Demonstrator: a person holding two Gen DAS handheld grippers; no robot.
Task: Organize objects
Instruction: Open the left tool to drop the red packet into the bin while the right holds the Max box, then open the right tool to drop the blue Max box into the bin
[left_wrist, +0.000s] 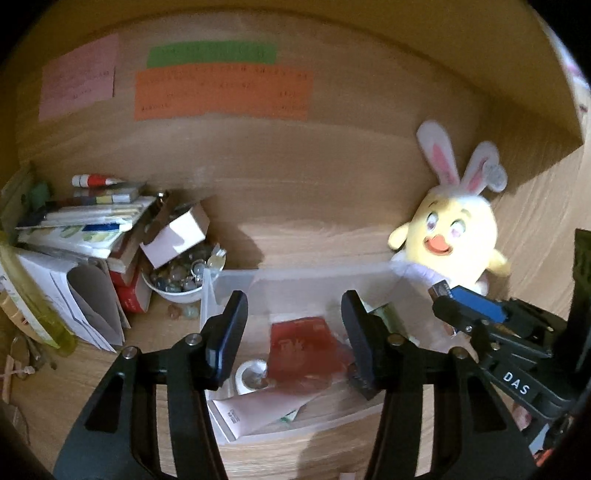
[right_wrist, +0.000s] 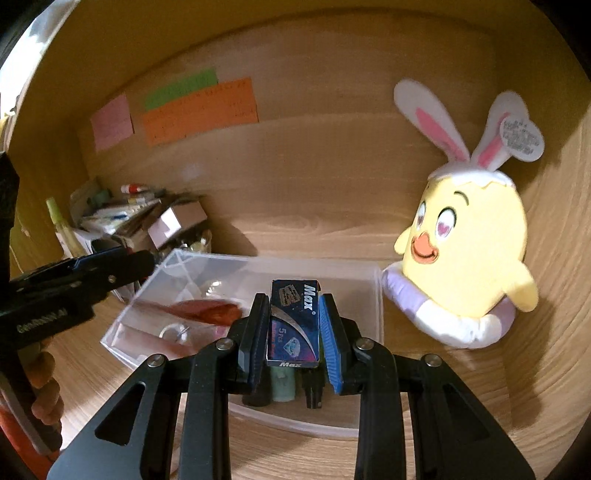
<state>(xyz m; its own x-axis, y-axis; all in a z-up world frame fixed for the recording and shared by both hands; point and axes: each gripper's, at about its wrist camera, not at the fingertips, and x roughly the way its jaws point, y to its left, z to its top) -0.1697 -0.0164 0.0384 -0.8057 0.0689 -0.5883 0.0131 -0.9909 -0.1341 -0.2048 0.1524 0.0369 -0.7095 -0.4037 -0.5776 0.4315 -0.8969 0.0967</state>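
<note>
The right hand-held gripper (right_wrist: 294, 328) pinched a small dark-blue "Max" box (right_wrist: 294, 323) upright between its pads, above the near part of a clear plastic bin (right_wrist: 380, 295) on the wooden worktop (right_wrist: 461, 398). The left hand-held gripper (left_wrist: 293, 332) hung spread and empty over that bin, a red packet (left_wrist: 303, 347) lying below and ahead of it. A yellow plush chick (right_wrist: 465, 258) sat just to the right of the bin.

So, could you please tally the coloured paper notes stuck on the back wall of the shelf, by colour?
Pink note: 1
Green note: 1
Orange note: 1
Total: 3
</note>
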